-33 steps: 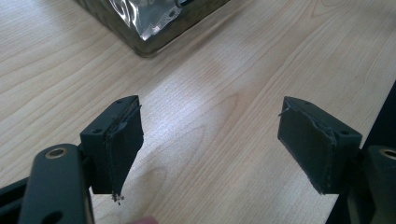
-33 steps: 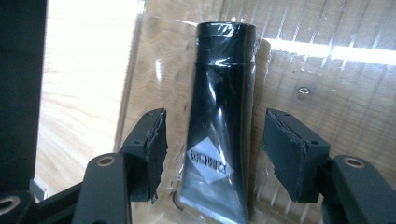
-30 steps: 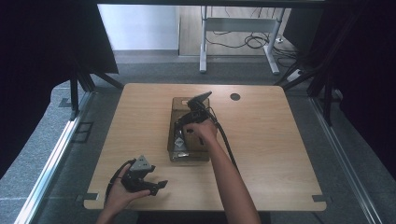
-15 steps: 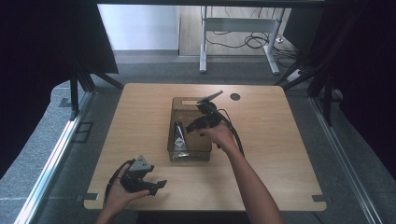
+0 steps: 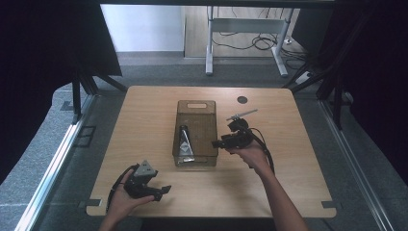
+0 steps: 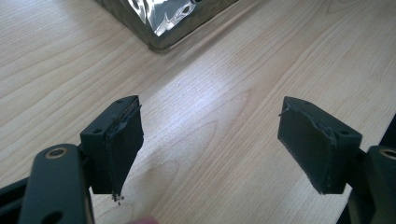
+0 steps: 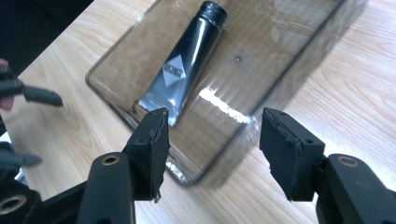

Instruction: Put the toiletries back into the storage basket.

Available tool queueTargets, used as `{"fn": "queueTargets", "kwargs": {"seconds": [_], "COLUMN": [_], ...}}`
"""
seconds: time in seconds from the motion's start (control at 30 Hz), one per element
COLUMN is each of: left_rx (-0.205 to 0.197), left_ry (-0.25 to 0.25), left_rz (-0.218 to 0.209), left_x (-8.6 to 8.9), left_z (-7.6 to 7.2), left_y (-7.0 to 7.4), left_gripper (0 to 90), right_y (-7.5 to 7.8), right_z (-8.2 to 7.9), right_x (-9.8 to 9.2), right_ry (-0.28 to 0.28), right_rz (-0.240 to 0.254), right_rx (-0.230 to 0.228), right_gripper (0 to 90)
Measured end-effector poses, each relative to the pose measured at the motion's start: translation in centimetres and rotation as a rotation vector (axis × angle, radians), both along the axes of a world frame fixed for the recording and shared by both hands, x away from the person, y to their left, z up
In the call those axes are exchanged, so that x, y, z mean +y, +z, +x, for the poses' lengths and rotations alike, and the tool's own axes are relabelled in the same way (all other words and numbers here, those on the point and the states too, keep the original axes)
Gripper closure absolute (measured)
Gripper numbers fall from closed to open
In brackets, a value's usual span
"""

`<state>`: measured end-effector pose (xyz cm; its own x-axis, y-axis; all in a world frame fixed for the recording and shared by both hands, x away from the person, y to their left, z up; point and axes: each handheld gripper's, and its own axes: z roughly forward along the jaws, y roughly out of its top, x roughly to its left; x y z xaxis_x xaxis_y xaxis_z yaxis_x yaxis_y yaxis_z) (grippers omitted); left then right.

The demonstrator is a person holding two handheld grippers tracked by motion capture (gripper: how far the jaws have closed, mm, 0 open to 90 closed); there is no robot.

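Note:
A clear brownish plastic bin (image 5: 196,107) stands in the middle of the wooden table. A dark tube (image 5: 184,141) with a diamond label lies flat inside it, cap toward the far end. My right gripper (image 5: 217,143) hovers just right of the bin, jaws open and empty, pointing at its side. In the right gripper view the tube (image 7: 187,65) lies in the bin (image 7: 289,79) beyond the open right gripper (image 7: 210,140). My left gripper (image 5: 162,190) rests near the front left edge, open and empty. The left gripper (image 6: 210,140) faces bare wood, with the bin's corner (image 6: 161,44) at the top.
A round black grommet (image 5: 242,99) sits in the tabletop behind the right hand. Bare wood lies on both sides of the bin. Beyond the table stands a metal desk frame (image 5: 209,43) with cables on the floor. Dark curtains hang left and right.
My right hand has carried its open gripper from over the bin to the bin's right side. The tube now shows uncovered in the bin. The left hand has stayed put.

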<state>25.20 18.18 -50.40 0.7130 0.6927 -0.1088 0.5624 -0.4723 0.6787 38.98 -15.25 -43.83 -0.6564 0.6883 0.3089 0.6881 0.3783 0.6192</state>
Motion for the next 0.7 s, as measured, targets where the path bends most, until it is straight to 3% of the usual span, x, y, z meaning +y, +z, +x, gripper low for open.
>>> {"fn": "queueTargets", "kwargs": {"seconds": [0.1,0.43,0.6,0.7], "left_rx": [-0.001,0.0,0.0,0.001], "left_ry": [0.004,0.006,0.013,0.023], "left_rz": [0.006,0.025,0.032,0.03], "left_x": [0.0,-0.4,-0.4,-0.4], "left_z": [0.0,0.0,0.1,0.2], "left_y": [0.0,-0.2,-0.4,-0.6], "left_gripper": [22.4,22.4,22.4,22.5], "right_y": [-0.4,-2.7,-4.9,-6.4], "right_z": [-0.9,-3.3,-5.0,-5.6], "right_x": [-1.5,-6.3,-9.0,-10.1], "right_ry": [-0.005,-0.07,-0.121,-0.146], "right_rz": [0.008,0.035,0.019,0.016], "right_rx": [-0.029,-0.059,-0.089,-0.068], "right_gripper": [43.3,43.1,43.2,43.1]}}
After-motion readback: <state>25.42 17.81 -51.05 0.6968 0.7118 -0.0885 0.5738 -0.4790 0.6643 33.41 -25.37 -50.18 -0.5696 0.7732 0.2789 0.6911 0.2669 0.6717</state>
